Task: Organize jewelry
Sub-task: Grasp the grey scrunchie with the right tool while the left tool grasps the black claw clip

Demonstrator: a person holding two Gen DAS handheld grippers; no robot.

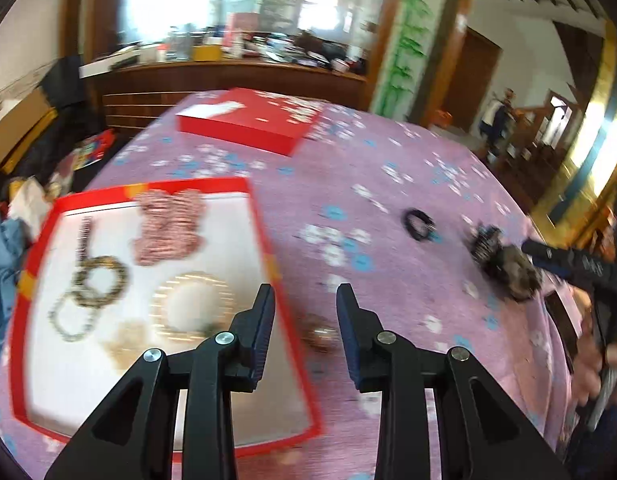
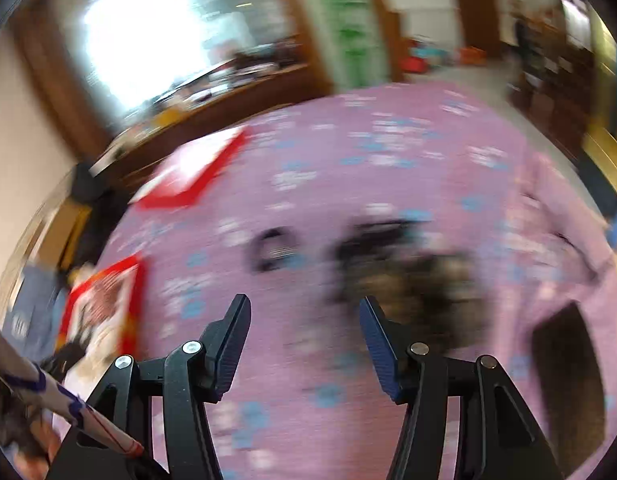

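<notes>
A red-rimmed white tray (image 1: 36,264) lies on the pink flowered cloth and holds a pink bead pile (image 1: 168,228), a gold bangle (image 1: 194,308), dark and pale bead bracelets (image 1: 102,280) and a cream piece (image 1: 128,344). My left gripper (image 1: 305,300) is open and empty over the tray's right rim. A round bronze bead (image 1: 319,334) lies on the cloth between its fingers. A black ring (image 1: 418,224) and a dark jewelry heap (image 1: 504,260) lie to the right. My right gripper (image 2: 304,314) is open and empty, just short of the blurred heap (image 2: 424,272); the ring (image 2: 274,250) lies to the left.
A red box lid (image 1: 248,120) lies at the table's far side. The right gripper's arm (image 1: 580,264) reaches in beside the heap. A dark rectangular opening or flat object (image 2: 564,364) sits at the cloth's right. A wooden counter (image 1: 228,80) stands behind the table.
</notes>
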